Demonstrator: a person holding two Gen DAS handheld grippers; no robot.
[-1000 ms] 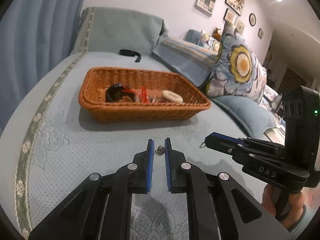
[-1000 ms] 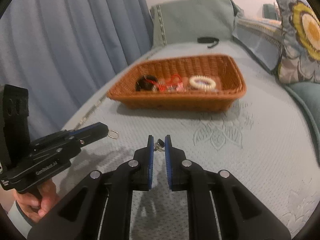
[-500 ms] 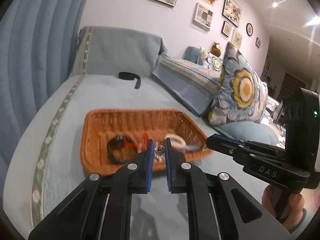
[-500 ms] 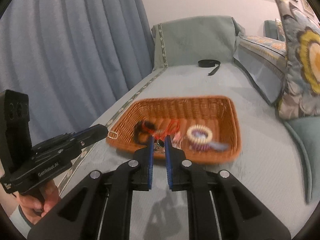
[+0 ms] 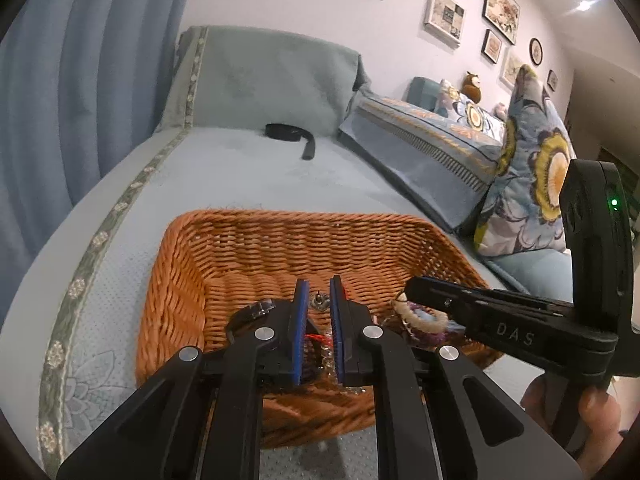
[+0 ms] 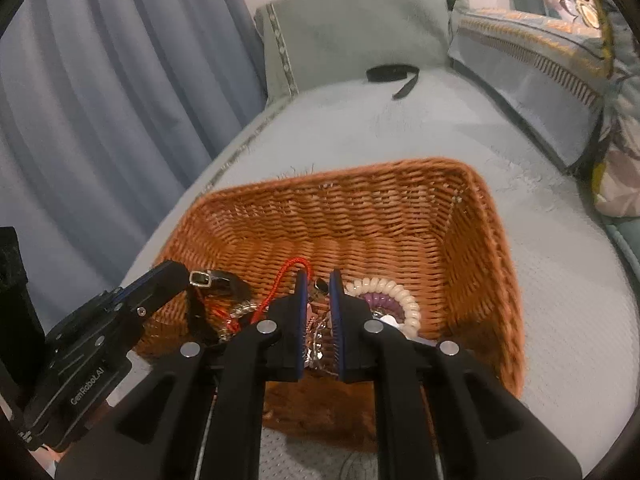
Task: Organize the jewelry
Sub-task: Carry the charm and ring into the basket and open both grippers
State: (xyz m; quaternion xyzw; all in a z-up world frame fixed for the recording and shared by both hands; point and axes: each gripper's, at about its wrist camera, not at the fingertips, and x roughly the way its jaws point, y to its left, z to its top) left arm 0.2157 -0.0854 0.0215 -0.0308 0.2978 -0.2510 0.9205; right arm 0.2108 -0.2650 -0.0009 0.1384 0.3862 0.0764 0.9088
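An orange wicker basket (image 5: 280, 240) (image 6: 360, 208) sits on a teal bed cover. My left gripper (image 5: 318, 304) is shut on a small metal earring (image 5: 318, 303) and holds it over the basket's near part. My right gripper (image 6: 319, 286) is shut on a small dark-stoned ring (image 6: 320, 286), also over the basket. Inside lie a cream spiral hair tie (image 6: 404, 300) (image 5: 420, 318), a red cord (image 6: 288, 276), a black strap with a buckle (image 6: 216, 282) and clear beads (image 6: 320, 340). Each gripper shows in the other's view: the right one (image 5: 500, 320), the left one (image 6: 120, 312).
A black band (image 5: 294, 136) (image 6: 394, 74) lies farther back on the bed. Patterned pillows (image 5: 532, 184) line the right side. Blue curtains (image 6: 100, 100) hang at the left. Framed pictures (image 5: 444, 12) hang on the wall.
Both grippers have risen from the bed cover and moved forward over the basket, each still holding its small piece. The basket now fills the lower middle of both views.
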